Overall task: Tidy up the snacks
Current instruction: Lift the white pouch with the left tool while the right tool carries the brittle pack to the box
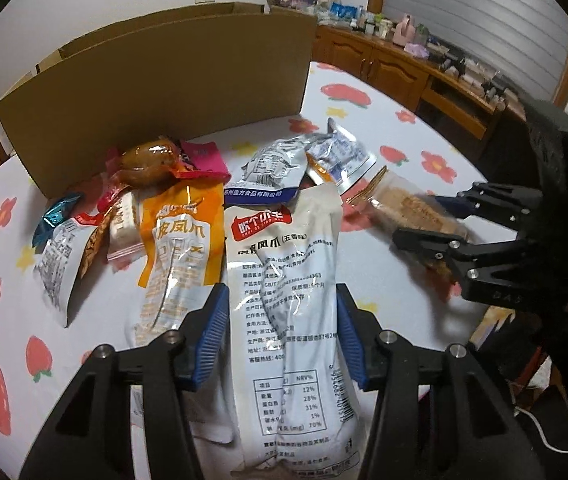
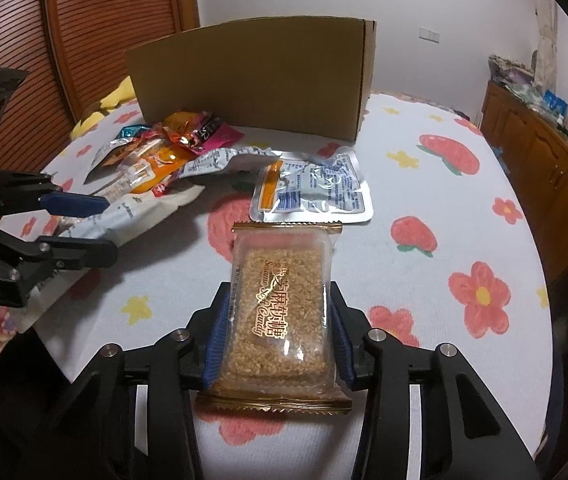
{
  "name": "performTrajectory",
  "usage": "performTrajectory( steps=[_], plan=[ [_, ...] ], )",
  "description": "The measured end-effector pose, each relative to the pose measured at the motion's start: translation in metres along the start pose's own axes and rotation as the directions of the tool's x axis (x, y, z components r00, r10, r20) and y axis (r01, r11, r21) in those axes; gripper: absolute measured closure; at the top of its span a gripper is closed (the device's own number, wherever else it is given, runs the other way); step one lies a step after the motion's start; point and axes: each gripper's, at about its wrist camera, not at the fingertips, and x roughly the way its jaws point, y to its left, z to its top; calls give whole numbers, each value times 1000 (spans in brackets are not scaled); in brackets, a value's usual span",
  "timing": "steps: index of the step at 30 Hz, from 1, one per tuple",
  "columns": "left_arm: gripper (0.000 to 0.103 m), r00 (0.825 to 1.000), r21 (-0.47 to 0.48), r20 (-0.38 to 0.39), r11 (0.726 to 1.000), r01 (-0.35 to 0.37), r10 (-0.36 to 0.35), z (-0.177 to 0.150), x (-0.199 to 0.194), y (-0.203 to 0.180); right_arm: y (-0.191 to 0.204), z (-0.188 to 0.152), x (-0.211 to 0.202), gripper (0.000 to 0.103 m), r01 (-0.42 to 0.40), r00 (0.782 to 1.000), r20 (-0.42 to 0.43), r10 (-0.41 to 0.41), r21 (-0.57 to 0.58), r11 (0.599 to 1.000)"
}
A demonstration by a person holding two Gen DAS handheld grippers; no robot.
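My left gripper (image 1: 281, 332) is shut on a long white chicken-feet snack bag (image 1: 284, 280) that lies on the flowered tablecloth. My right gripper (image 2: 279, 340) is shut on a clear sesame candy pack (image 2: 279, 304) with gold ends; it also shows in the left wrist view (image 1: 408, 208) at the right. An orange snack bag (image 1: 179, 240) lies left of the white bag. A silver pouch (image 2: 316, 192) lies just beyond the sesame pack. A heap of small snacks (image 1: 155, 164) sits before the cardboard box (image 1: 163, 92).
The cardboard box (image 2: 255, 76) stands open at the far side of the table. The tablecloth (image 2: 464, 240) has strawberries and flowers. A wooden sideboard (image 1: 396, 68) with clutter runs along the right wall. A slatted wooden door (image 2: 95, 32) is at the left.
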Motion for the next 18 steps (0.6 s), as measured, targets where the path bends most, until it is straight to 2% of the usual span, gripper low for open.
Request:
performTrajectory(
  steps=[10,18],
  plan=[
    [52,999,22,48,1000,22,-23,13,-13,-20,-6,2,-19,59,16,999,34,-16,9,1000],
    [52,995,27,100,1000,4,-7,28,-24,-21,-9,10,-37,59,27,997,78,-28,16,1000]
  ],
)
